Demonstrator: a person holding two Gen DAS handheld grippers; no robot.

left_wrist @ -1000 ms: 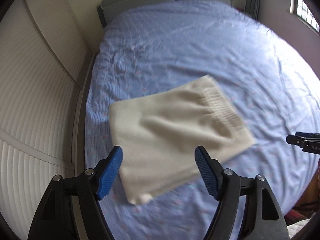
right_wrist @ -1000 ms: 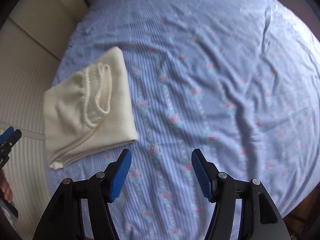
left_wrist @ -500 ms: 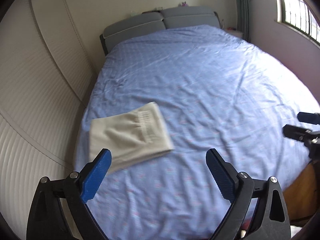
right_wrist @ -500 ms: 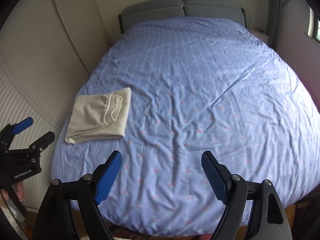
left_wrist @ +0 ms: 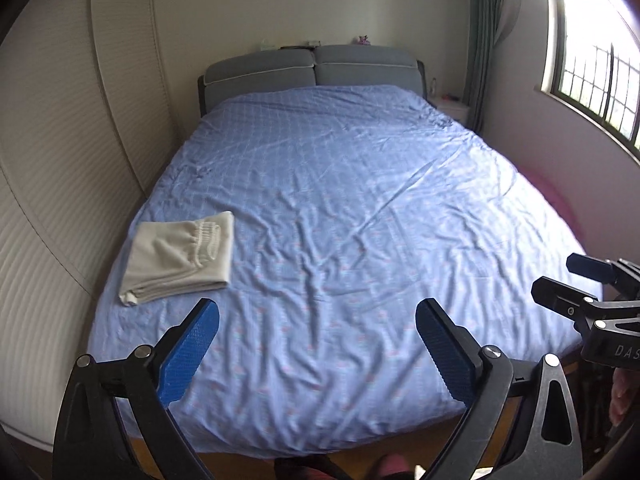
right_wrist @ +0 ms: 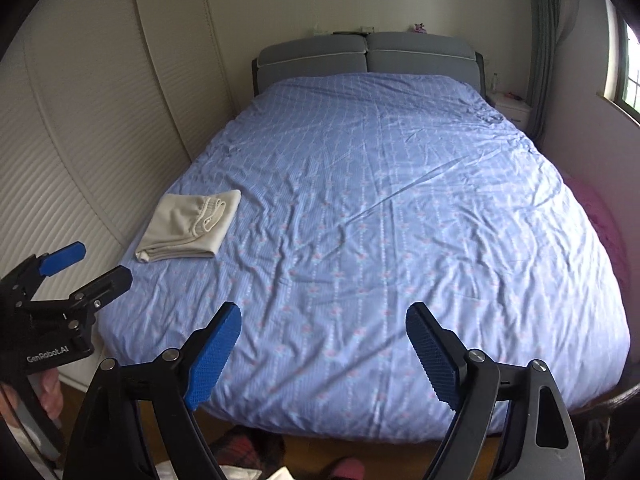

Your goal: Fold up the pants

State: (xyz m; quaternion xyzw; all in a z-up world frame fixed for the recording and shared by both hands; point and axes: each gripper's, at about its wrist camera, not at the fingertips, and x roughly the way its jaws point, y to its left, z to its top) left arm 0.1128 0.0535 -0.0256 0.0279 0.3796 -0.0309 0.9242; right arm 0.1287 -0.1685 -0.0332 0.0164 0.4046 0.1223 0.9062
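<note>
Cream pants (left_wrist: 180,256) lie folded into a compact rectangle near the front left corner of the bed, waistband on top; they also show in the right wrist view (right_wrist: 192,226). My left gripper (left_wrist: 318,320) is open and empty, held back over the foot of the bed, well away from the pants. My right gripper (right_wrist: 324,322) is open and empty, also over the foot of the bed. Each gripper shows at the edge of the other's view: the right gripper (left_wrist: 560,284) and the left gripper (right_wrist: 104,264).
The bed has a blue patterned cover (left_wrist: 360,220) and a grey headboard (left_wrist: 312,68). A white slatted wardrobe (left_wrist: 60,160) runs close along the left side. A window (left_wrist: 592,68) and a nightstand (left_wrist: 452,106) are at the right. Wood floor shows below the bed's foot.
Both grippers have pulled back and up from the bed, so the whole room shows now. The folded pants stay in place on the cover. Both grippers stay open.
</note>
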